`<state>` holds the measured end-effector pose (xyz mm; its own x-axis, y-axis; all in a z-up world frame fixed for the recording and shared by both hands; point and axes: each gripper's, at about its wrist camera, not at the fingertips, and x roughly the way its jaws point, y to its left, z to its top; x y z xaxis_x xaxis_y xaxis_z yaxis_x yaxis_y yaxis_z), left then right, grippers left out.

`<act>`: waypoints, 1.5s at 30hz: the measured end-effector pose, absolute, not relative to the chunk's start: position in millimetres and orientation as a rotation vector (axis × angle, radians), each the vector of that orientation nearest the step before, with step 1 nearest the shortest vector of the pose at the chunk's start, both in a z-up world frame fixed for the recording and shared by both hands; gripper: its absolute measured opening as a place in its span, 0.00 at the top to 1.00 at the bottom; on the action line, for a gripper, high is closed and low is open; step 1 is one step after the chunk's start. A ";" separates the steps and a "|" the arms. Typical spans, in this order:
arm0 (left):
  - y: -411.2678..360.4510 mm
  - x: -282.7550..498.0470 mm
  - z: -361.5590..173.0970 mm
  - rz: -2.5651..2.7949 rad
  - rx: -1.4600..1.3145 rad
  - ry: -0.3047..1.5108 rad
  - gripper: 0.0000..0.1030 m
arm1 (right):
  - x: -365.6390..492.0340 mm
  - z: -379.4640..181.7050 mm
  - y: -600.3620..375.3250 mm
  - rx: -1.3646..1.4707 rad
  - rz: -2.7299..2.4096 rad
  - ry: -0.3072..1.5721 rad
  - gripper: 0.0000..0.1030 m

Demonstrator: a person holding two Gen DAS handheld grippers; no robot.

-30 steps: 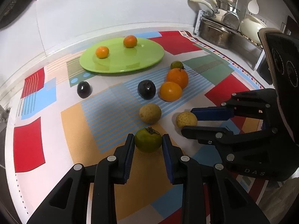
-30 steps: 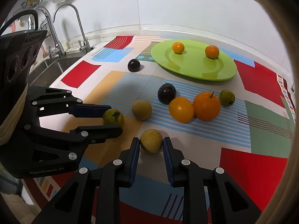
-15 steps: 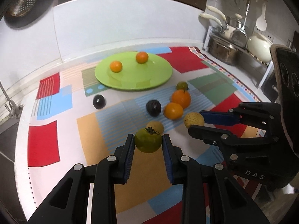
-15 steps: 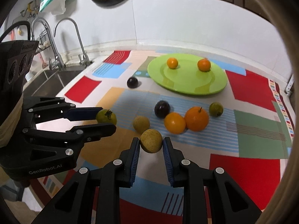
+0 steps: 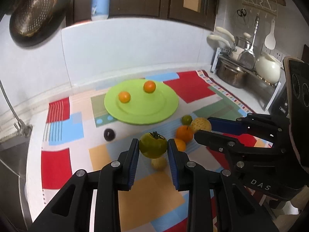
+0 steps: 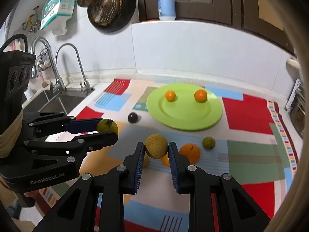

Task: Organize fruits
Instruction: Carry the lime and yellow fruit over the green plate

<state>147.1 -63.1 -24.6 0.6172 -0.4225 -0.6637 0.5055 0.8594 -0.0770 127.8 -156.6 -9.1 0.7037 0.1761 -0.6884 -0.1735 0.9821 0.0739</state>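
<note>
My left gripper [image 5: 153,145] is shut on a green persimmon-like fruit [image 5: 153,142] and holds it above the patterned mat. My right gripper [image 6: 156,149] is shut on a tan round fruit [image 6: 156,145], also lifted off the mat. Each gripper shows in the other's view, side by side. A lime green plate [image 6: 183,116] lies further back with two small oranges [image 6: 170,95] [image 6: 200,95] on it. On the mat remain a dark plum [image 6: 132,117], a large orange [image 6: 190,152], a small green fruit [image 6: 208,143] and a tan fruit [image 5: 158,163].
A sink with two taps [image 6: 58,81] is at the left edge of the counter. A dish rack with pots [image 5: 241,71] stands at the back right. A white splashback wall runs behind the plate, with a pan [image 6: 110,3] hanging above.
Both grippers have risen together with their fruits, off the mat. The plate and the loose fruits now look further away and lower in both views.
</note>
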 end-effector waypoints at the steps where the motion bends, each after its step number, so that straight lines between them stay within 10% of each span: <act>1: -63.6 148.1 -21.3 -0.533 0.120 0.724 0.71 | 129.1 -6.2 -157.4 0.002 0.194 0.758 0.74; 45: -98.5 301.0 4.3 -0.471 0.128 0.686 0.71 | 278.9 22.2 -198.0 -0.009 0.170 0.680 0.74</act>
